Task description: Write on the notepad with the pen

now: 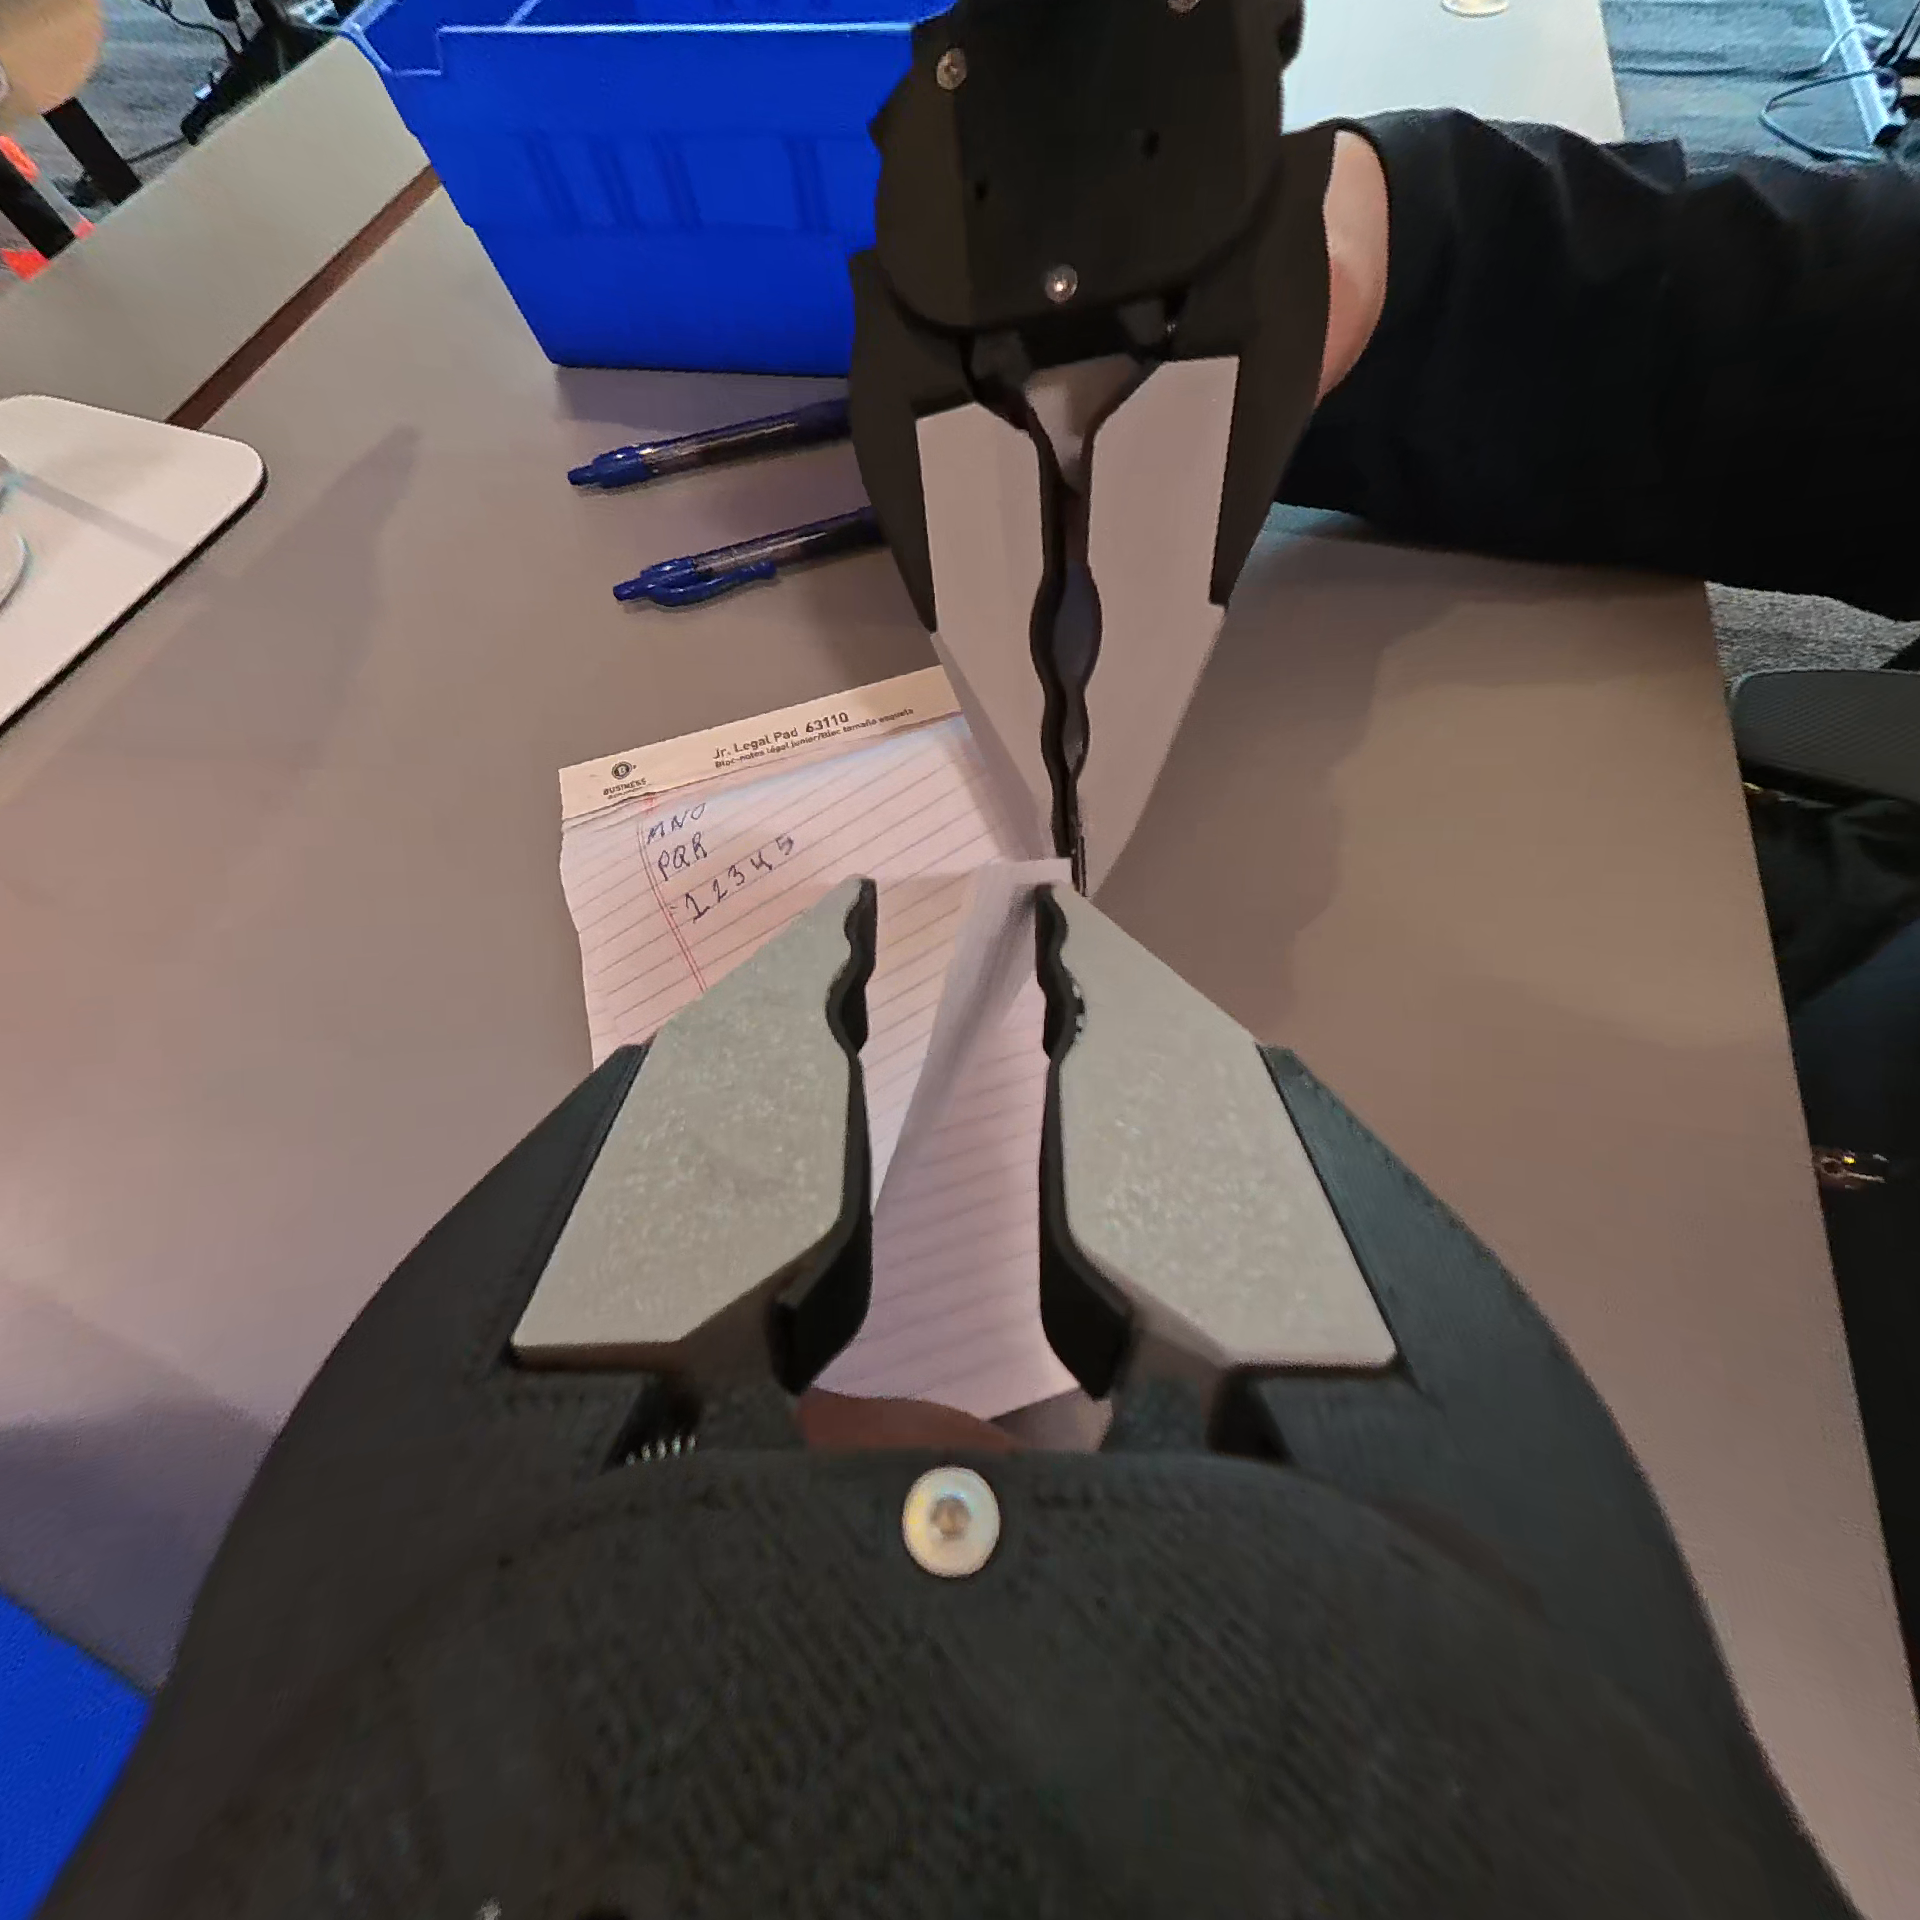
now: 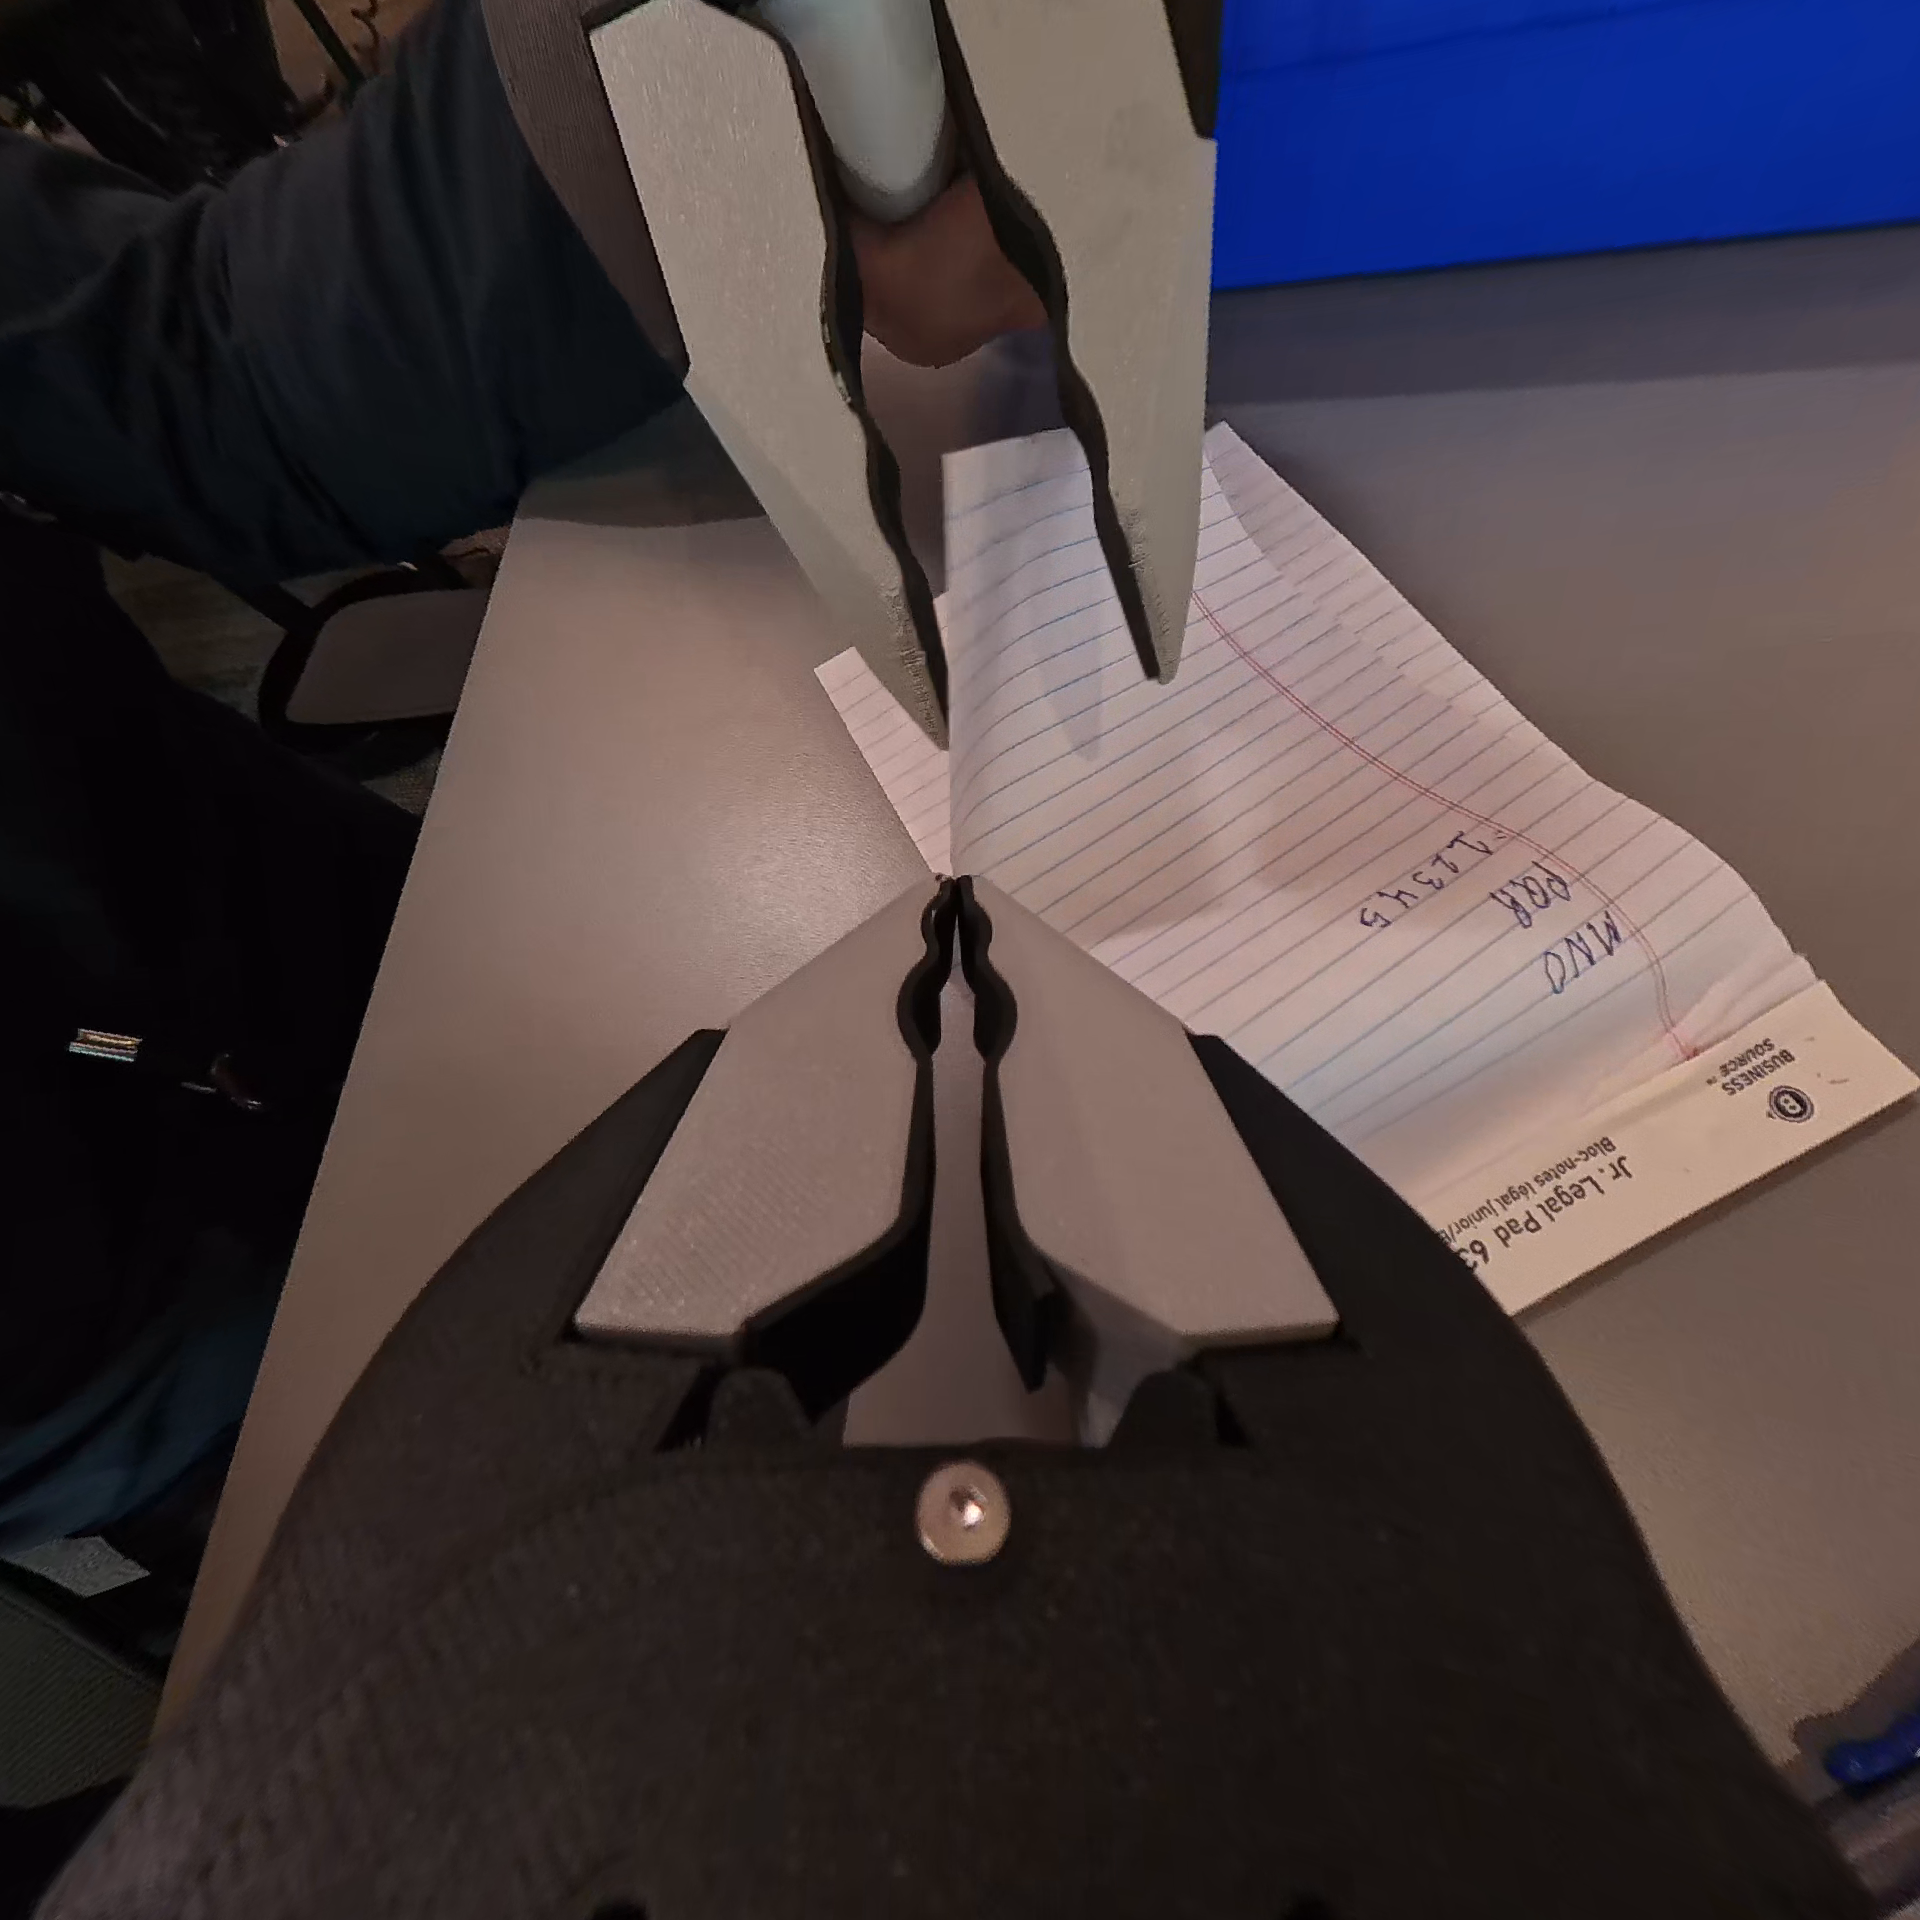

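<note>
Pinching the lifted corner of the top sheet in the pressed-together right tongs (image 2: 954,883), hanging the spread, empty left tongs (image 1: 951,904) above the white lined notepad (image 1: 790,831) already bearing some handwriting, leaving both blue pens (image 1: 743,566) untouched on the grey worktop (image 1: 1403,935).

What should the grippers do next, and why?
Probably close the left gripper on the raised top sheet: its jaws stand open around it, while the right gripper pinches the sheet's edge, holding it up off the pad.
</note>
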### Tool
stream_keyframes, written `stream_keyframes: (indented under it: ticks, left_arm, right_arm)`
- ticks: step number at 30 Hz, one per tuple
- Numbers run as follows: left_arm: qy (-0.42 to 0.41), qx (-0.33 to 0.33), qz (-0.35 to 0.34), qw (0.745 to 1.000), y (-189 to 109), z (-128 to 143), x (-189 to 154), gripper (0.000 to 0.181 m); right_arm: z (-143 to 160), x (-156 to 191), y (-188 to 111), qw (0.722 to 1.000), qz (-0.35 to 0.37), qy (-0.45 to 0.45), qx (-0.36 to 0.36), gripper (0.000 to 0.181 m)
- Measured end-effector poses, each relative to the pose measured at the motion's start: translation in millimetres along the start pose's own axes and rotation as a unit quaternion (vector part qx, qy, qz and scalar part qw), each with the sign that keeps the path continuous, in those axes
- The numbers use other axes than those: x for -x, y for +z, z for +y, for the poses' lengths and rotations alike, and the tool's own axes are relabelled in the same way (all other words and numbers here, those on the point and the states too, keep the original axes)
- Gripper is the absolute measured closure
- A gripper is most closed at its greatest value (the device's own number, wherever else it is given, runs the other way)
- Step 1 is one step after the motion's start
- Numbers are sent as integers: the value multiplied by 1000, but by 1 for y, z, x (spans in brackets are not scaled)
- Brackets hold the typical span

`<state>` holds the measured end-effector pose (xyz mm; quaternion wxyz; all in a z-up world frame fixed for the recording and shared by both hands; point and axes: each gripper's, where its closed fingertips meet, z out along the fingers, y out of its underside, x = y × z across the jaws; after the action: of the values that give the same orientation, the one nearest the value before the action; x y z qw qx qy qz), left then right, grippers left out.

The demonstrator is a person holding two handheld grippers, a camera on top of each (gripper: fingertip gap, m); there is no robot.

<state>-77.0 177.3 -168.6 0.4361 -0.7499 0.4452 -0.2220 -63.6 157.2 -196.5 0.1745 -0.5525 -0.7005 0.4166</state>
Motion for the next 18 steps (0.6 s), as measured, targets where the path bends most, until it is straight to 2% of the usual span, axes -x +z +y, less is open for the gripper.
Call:
stream_keyframes:
  ticks: [4,10,14,18]
  left_arm:
    - [11,18,4,1000,4,6,-4,158]
    - [24,6,12,1000,4,1,-8,181]
    - [29,9,-10,1000,6,0,-2,181]
    - [4,3,-48,999,2,0,16,181]
  right_arm:
    - [1,-1,1,1000,2,1,3,181]
    - [1,-2,0,1000,4,5,-1,181]
    - [-1,-6,-2,1000,13,9,-8,181]
    - [-10,-23,-19,997,64,16,-40,181]
